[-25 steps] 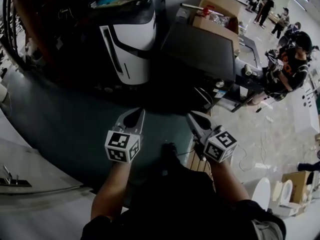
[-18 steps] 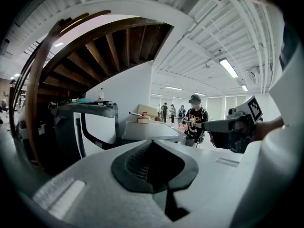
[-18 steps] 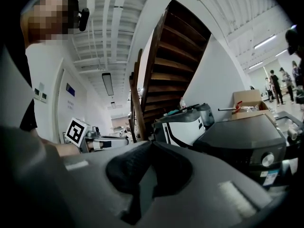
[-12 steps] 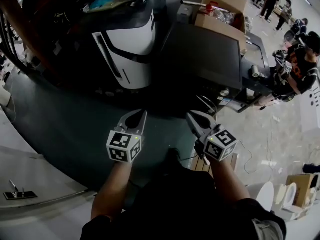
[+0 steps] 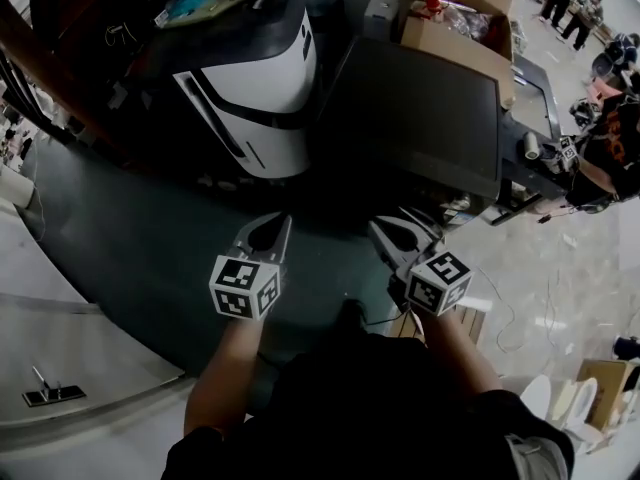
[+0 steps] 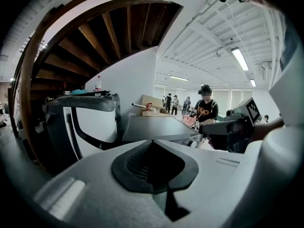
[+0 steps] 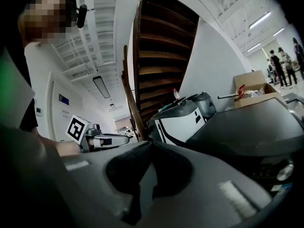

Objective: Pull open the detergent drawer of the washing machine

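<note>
The washing machine [image 5: 420, 108] is a dark grey box ahead of me, seen from above; its drawer cannot be made out from here. In the right gripper view the washing machine [image 7: 247, 127] fills the right side, with a round knob [image 7: 285, 171] on its front. From the left gripper, the washing machine [image 6: 154, 127] shows as a grey top straight ahead. My left gripper [image 5: 286, 218] is shut and holds nothing, short of the machines. My right gripper [image 5: 372, 226] is also shut and empty, beside it. The left gripper [image 6: 153, 141] and the right gripper [image 7: 151, 143] each show tips that meet.
A white and black appliance [image 5: 255, 93] stands left of the washing machine. An open cardboard box [image 5: 455, 23] sits behind the machine. A dark curved floor strip [image 5: 130, 258] runs under my grippers. A person in a black shirt [image 5: 615, 148] stands at the right. Wooden stairs [image 7: 156, 56] rise behind.
Both grippers have travelled forward towards the two machines, which now sit closer and larger in the head view. The people at the right have slid towards the frame's edge. Both jaws stayed shut.
</note>
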A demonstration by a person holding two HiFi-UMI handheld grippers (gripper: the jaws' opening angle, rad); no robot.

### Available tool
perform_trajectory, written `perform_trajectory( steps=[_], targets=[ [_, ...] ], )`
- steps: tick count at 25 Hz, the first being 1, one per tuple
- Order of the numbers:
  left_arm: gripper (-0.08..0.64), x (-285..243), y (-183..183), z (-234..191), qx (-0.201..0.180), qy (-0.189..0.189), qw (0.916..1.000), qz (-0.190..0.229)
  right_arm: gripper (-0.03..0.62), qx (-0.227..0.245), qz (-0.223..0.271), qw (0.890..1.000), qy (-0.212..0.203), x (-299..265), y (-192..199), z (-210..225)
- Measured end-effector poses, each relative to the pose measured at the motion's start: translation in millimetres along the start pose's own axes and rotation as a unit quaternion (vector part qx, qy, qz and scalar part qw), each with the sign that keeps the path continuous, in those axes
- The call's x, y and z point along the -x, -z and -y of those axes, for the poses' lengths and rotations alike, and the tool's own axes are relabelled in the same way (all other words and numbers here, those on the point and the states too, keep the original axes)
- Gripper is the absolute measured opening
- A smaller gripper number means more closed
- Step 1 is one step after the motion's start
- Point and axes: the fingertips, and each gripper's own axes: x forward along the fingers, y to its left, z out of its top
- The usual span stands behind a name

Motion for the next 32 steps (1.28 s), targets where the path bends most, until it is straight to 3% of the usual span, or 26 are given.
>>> perform_trajectory(
  steps=[9, 17, 25, 32],
  targets=[
    [0.011, -39, -20, 7, -0.009, 0.001, 0.9999, 0.005, 0.003, 0.003, -0.011, 1.0, -0.019, -12, -16, 33],
    [0.011, -60, -28, -22, 0.003, 0.011, 0.9998, 0.018, 0.003, 0.005, -0.027, 1.0, -0.01, -34, -18, 43],
    [0.011, -115, -36, -94, 0.01, 0.058, 0.9981, 0.018, 0.003, -0.003, -0.036, 0.999, 0.034, -123, -37, 72],
    [0.011, -168, -41, -175, 0.003, 0.111, 0.9938, -0.013, 0.003, -0.011, -0.044, 0.997, 0.061, -224, -55, 92]
  ],
)
